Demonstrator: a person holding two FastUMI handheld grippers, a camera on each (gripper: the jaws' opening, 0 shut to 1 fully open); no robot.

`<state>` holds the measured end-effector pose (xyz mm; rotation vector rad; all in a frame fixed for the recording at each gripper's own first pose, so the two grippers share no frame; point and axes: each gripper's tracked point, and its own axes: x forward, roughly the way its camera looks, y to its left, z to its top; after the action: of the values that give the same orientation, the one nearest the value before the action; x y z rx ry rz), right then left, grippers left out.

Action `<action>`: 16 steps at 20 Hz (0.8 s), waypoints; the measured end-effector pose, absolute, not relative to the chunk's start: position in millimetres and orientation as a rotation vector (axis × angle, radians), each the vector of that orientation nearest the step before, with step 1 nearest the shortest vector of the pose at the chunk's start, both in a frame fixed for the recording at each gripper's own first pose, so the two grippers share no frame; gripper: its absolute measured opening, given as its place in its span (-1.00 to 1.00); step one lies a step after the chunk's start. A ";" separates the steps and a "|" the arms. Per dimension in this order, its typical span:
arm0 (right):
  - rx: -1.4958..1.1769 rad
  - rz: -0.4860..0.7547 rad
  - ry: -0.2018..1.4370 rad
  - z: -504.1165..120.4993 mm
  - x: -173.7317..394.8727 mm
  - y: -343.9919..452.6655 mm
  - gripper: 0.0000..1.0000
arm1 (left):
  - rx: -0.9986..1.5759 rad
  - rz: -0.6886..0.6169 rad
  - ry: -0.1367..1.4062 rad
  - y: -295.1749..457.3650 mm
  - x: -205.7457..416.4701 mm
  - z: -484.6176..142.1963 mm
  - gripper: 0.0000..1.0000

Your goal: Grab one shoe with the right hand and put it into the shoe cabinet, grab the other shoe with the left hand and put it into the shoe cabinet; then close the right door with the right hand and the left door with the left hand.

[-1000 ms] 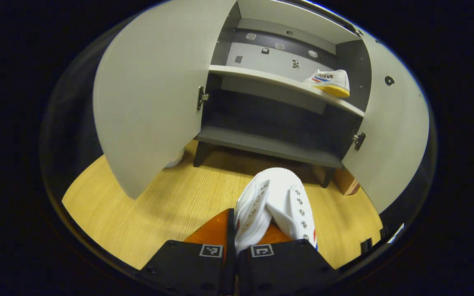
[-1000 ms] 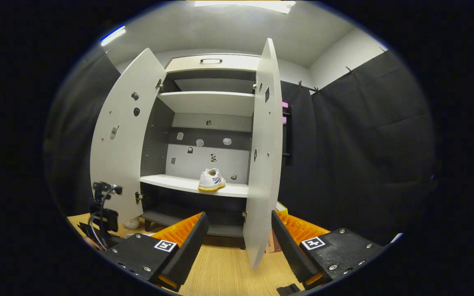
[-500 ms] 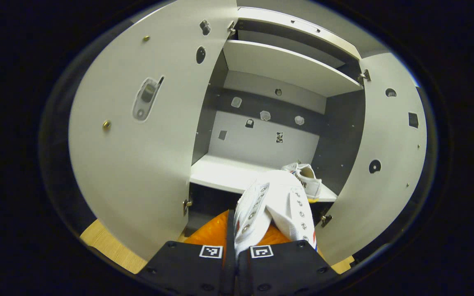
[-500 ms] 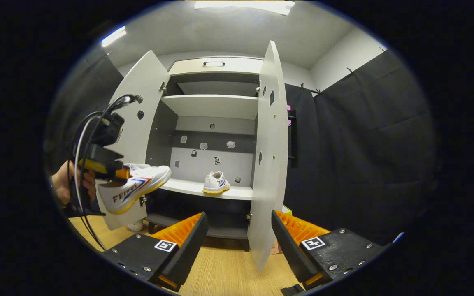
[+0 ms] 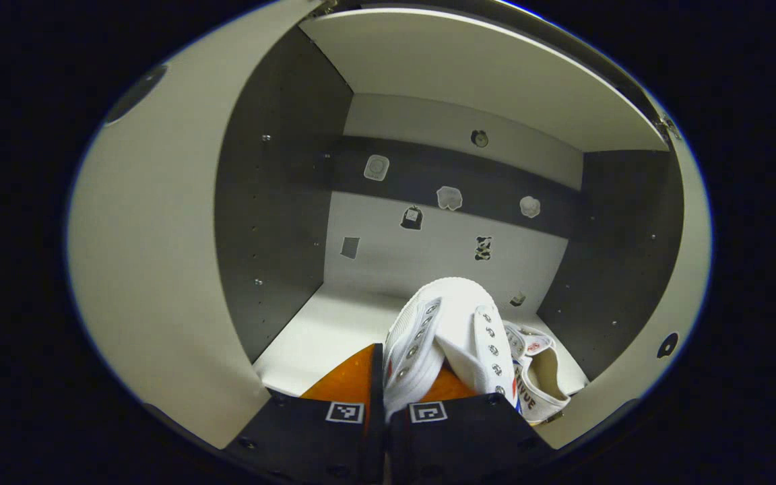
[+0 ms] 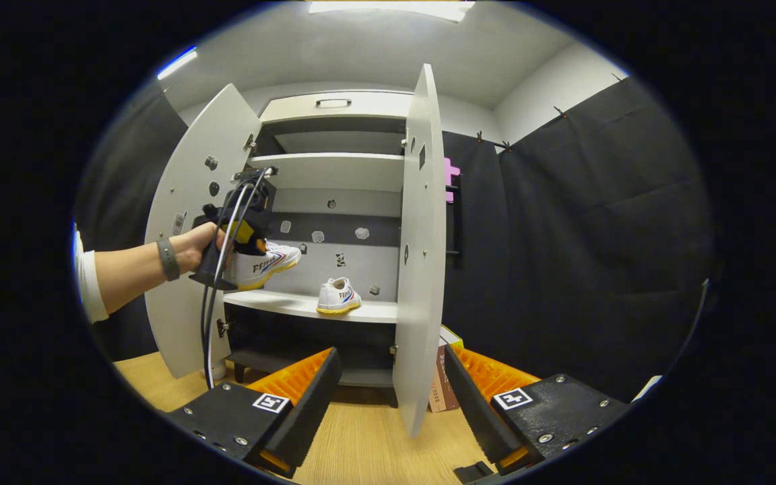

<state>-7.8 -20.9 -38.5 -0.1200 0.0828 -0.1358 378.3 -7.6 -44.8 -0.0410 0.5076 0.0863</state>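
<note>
- a person's hand [image 6: 201, 244] holds the left gripper [image 6: 243, 232] up in front of the open shoe cabinet [image 6: 334, 168], by the left door [image 6: 189, 222].
- its fingers are pinched on a white shoe [image 6: 263, 264]; in the left gripper view that held shoe [image 5: 445, 343] points into the middle compartment, above the white shelf [image 5: 324, 333].
- the other shoe [image 6: 338, 296] sits on that shelf toward its right end; in the left gripper view it [image 5: 539, 387] lies just right of the held one.
- the right door [image 6: 418, 256] stands open, edge-on.
- the right gripper [image 6: 388, 404] hangs low over the wooden floor [image 6: 368, 444], fingers spread wide, holding nothing.
- black cloth [image 6: 583, 236] hangs at far right.
</note>
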 end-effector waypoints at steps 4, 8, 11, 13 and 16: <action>-0.135 -0.161 0.117 -47.6 -13.9 -29.7 0.89 | -0.034 0.108 0.594 -14.2 414.9 -87.8 -0.80; -0.120 -0.181 0.141 -52.3 -17.8 -37.9 0.89 | 0.013 0.155 0.668 -11.3 431.8 -128.6 -0.79; -0.131 -0.195 0.139 -49.8 -18.4 -45.2 0.89 | 0.017 0.179 0.722 -5.9 432.6 -148.4 -0.79; -0.124 -0.204 0.147 -52.8 -17.8 -49.4 0.89 | 0.020 0.169 0.718 -8.3 435.0 -148.2 -0.78; -0.111 -0.206 0.153 -56.1 -15.2 -51.9 0.89 | 0.007 0.143 0.719 -14.0 436.3 -148.3 -0.71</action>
<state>-15.2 -51.9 -56.1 -0.1111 0.1533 -0.2064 436.3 -14.0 -148.3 0.0073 0.7188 0.1433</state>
